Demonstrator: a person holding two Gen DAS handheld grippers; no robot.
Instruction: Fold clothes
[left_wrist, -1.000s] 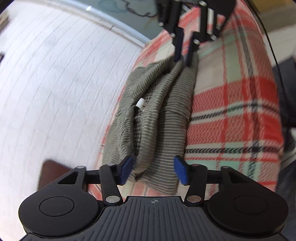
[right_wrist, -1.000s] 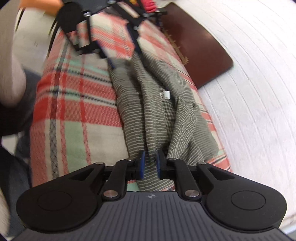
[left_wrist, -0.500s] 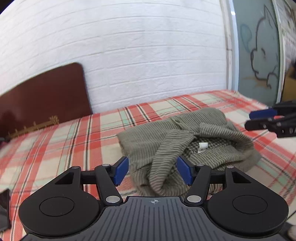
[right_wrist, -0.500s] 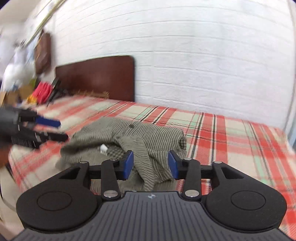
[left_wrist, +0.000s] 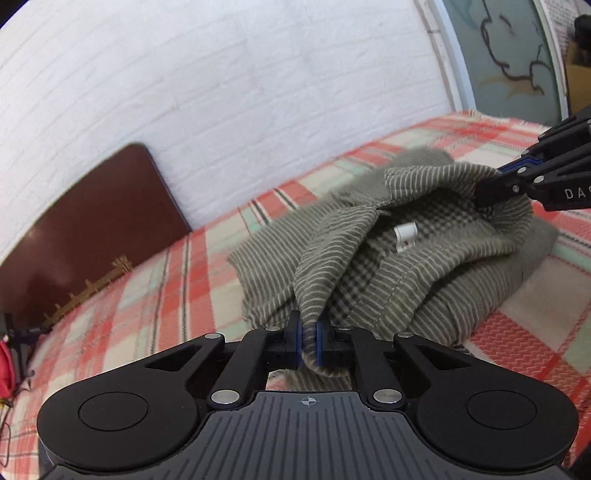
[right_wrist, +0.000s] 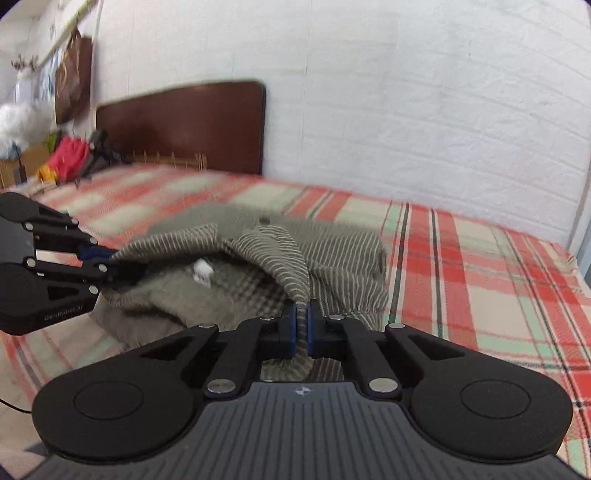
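1. A green-grey striped shirt (left_wrist: 388, 266) lies crumpled on the bed (left_wrist: 155, 295), on a red, cream and mint plaid blanket. It sits near the front edge of the bed, well apart from the dark brown headboard (right_wrist: 184, 125).
2. The left gripper (left_wrist: 309, 341) has just closed, and its blue pads pinch a fold of the shirt's striped cloth tight between them.
3. The right gripper (right_wrist: 301, 328) has just closed too, and it grips another fold of the same shirt, drawn up into a ridge that runs into its jaws.
4. In the left wrist view the right gripper comes in from the right edge, its tip buried in the shirt's far edge. In the right wrist view the left gripper (right_wrist: 107, 260) does the same from the left.
5. Between the two held folds the shirt gapes open, showing a checked lining and a small white tag (left_wrist: 405, 236).
6. A white brick wall (right_wrist: 406, 110) stands behind the bed. Some red cloth (right_wrist: 68, 157) is heaped by the headboard.
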